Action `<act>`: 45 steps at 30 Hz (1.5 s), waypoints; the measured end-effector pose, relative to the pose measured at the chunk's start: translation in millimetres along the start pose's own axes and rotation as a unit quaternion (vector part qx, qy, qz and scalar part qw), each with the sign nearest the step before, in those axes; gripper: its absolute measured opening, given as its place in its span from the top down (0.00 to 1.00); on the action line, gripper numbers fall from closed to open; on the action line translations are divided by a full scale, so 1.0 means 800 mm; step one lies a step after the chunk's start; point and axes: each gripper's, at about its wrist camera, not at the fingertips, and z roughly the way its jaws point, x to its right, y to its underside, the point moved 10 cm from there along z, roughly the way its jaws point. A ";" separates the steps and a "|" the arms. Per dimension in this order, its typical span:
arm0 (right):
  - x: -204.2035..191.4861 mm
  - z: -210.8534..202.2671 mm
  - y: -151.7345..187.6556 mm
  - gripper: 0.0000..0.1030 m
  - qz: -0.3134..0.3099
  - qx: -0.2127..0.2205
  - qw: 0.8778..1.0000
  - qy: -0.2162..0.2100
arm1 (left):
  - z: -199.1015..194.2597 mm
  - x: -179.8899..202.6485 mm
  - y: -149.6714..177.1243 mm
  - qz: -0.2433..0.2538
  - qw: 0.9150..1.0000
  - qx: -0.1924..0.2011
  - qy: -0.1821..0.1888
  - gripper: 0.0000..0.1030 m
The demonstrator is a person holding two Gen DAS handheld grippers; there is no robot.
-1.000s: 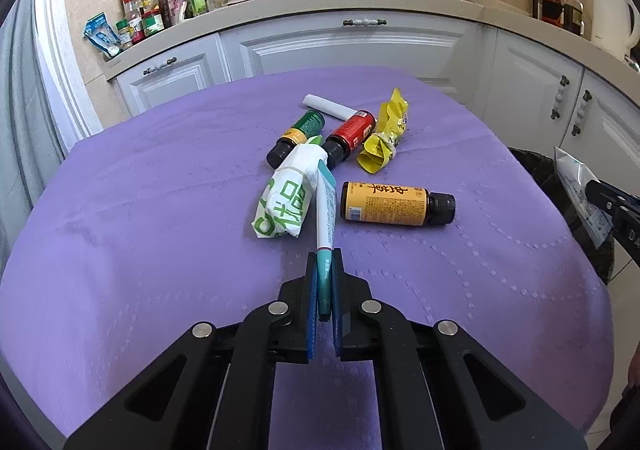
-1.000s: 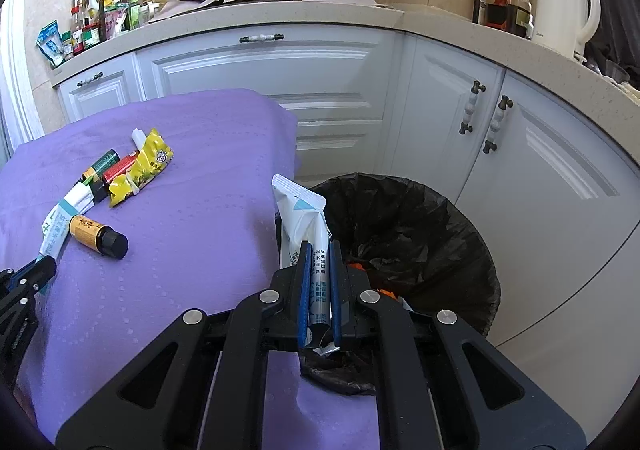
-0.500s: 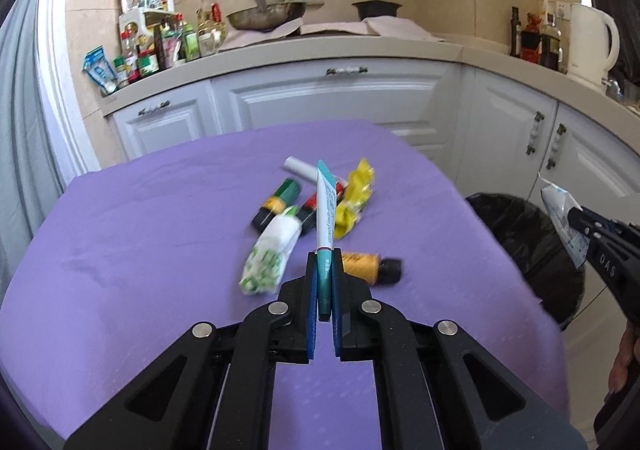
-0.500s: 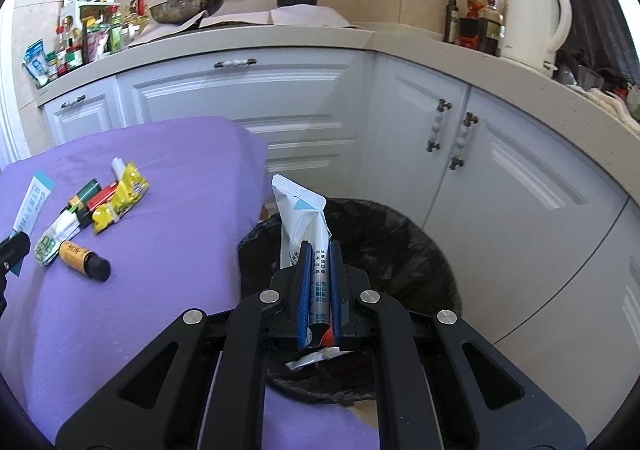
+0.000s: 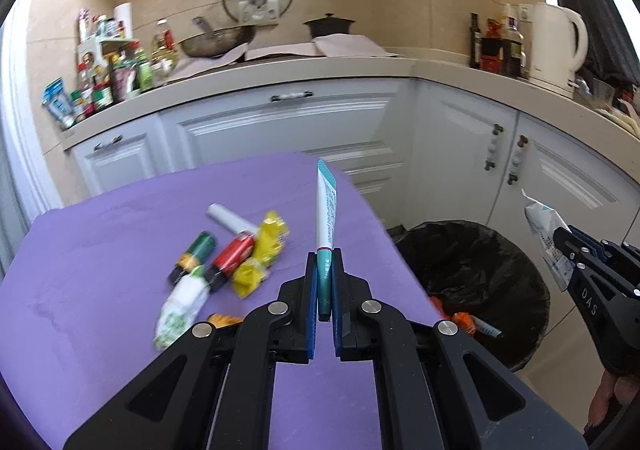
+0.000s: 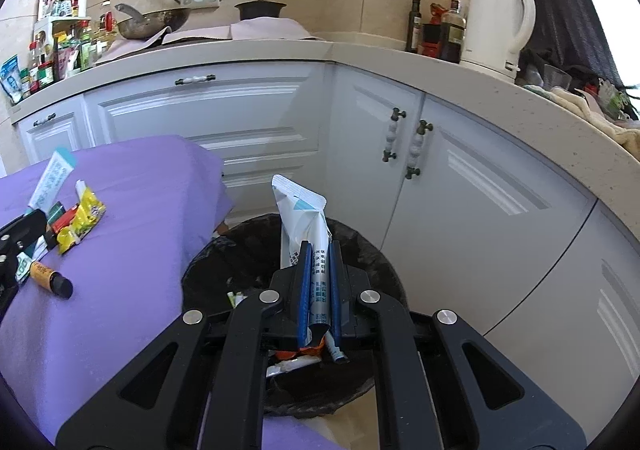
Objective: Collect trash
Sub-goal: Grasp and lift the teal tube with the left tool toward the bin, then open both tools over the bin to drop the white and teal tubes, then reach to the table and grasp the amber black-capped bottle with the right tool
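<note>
My left gripper is shut on a flat white and teal tube, held above the right part of the purple table. My right gripper is shut on a crumpled white and blue tube, hanging over the black-lined trash bin. In the left wrist view the bin stands to the right of the table, and the right gripper hovers past its far side. On the cloth lie a yellow wrapper, a red bottle, a green bottle, a white-green packet and an orange bottle.
White kitchen cabinets run behind the table and bin. The counter holds a white kettle, dark bottles, a pan and a cluster of jars. Wrappers lie at the bottom of the bin.
The left gripper lifted its tube off the pile and swung right toward the bin. The right gripper carried its tube from the table's edge to over the bin's mouth.
</note>
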 end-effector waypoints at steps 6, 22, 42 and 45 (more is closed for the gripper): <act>0.015 0.011 0.000 0.92 0.008 -0.003 1.000 0.007 | 0.020 0.038 -0.006 0.026 1.000 -0.003 0.014 0.94; 0.045 0.057 0.012 0.80 0.033 -0.028 0.999 0.017 | 0.076 0.099 0.001 0.081 0.996 -0.027 0.022 0.87; -0.001 0.035 0.008 0.68 0.019 -0.024 0.999 -0.022 | 0.053 0.047 0.000 0.046 0.999 -0.027 -0.003 0.50; -0.029 0.027 0.006 0.68 0.004 -0.022 0.999 -0.041 | 0.041 0.020 0.006 0.034 0.999 -0.029 -0.017 0.50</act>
